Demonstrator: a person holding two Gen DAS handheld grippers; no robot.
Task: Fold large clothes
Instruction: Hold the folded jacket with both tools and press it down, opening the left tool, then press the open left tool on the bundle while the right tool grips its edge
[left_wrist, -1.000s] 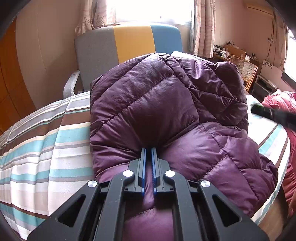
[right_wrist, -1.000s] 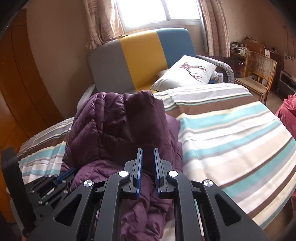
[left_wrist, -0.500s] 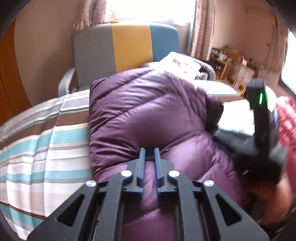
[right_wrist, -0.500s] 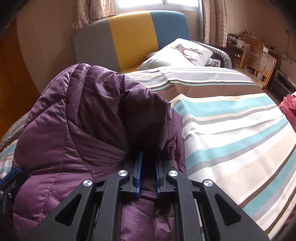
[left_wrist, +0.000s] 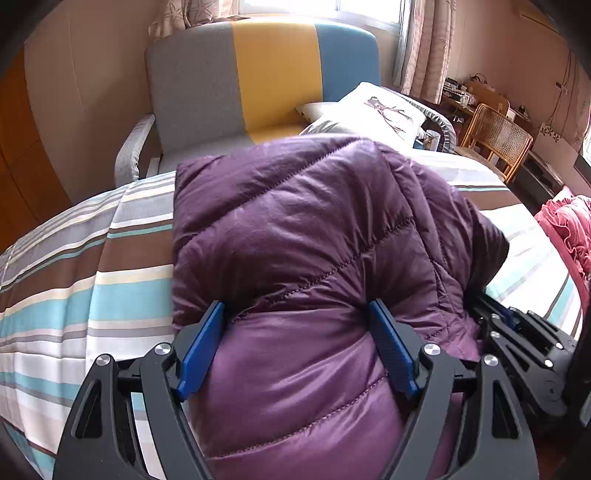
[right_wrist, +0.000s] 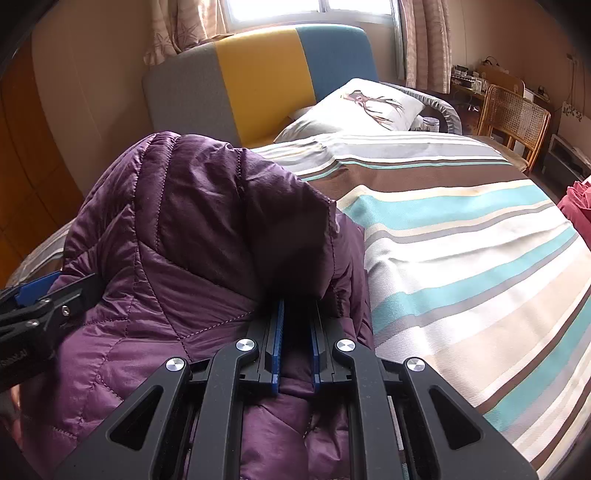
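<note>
A striped bed (right_wrist: 461, 236) fills both views, its sheet banded in brown, teal, cream and grey. Behind it stands a headboard (left_wrist: 266, 74) in grey, yellow and blue panels, with a pillow (right_wrist: 365, 107) at its foot and a cane chair (left_wrist: 495, 136) off to the right. A pink garment (left_wrist: 569, 225) lies at the bed's right edge.

The jacket (left_wrist: 314, 240), a purple quilted one, sits bunched on the near side of the bed, puffed up in a mound (its folded edge runs straight down the left side in the left view).

The left gripper (left_wrist: 295, 343) has its jaws opening, the blue pads spread wide with a bulge of jacket between them; the pads look to be just at the cloth rather than pinching it. The right gripper (right_wrist: 297, 343) is nearly closed, clamped on a dark fold of the jacket that hangs over its tips. Each gripper shows at the edge of the other's view, close beside the jacket
</note>
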